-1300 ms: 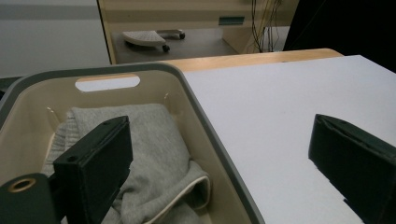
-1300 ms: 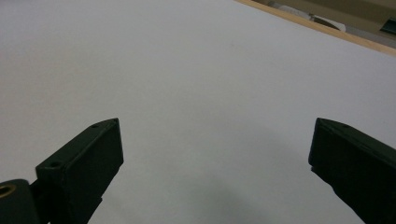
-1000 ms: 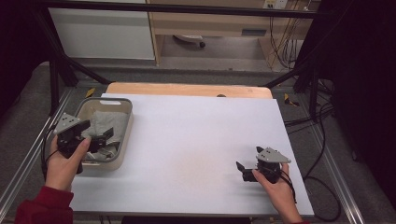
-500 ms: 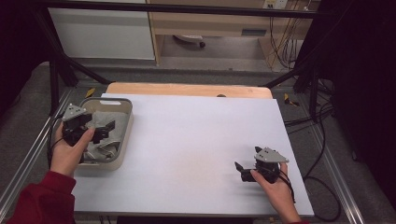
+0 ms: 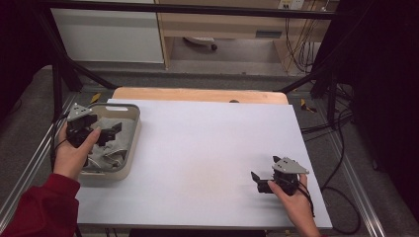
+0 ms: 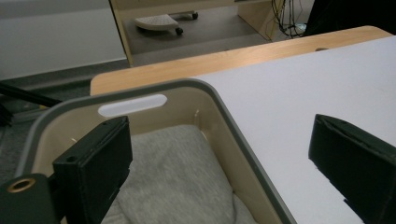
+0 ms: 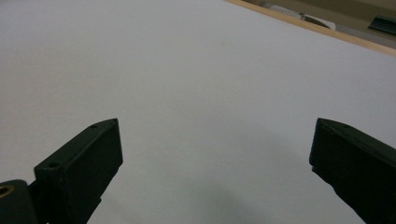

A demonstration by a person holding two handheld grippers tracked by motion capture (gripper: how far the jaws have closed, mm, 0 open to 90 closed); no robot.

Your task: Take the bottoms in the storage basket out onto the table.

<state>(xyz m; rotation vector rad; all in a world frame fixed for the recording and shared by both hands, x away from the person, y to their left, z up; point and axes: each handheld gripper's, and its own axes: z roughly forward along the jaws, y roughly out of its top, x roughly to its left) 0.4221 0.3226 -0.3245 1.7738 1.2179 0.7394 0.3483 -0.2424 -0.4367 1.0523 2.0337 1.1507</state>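
Counter [image 5: 207,148]: white, bare at centre. Bin [image 5: 129,148]: left edge, holding grey cloth [image 6: 173,182]. Left hand-held gripper [image 5: 109,133]: wide open, empty, directly above cloth, nearer. Right hand-held gripper [image 5: 257,181]: wide open, empty, well apart.

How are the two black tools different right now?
The left tool hangs over the beige bin with the grey cloth below it; the right tool sits low over bare white table. The left one is near the table's left edge, the right one near its front right corner. Both are open and hold nothing.
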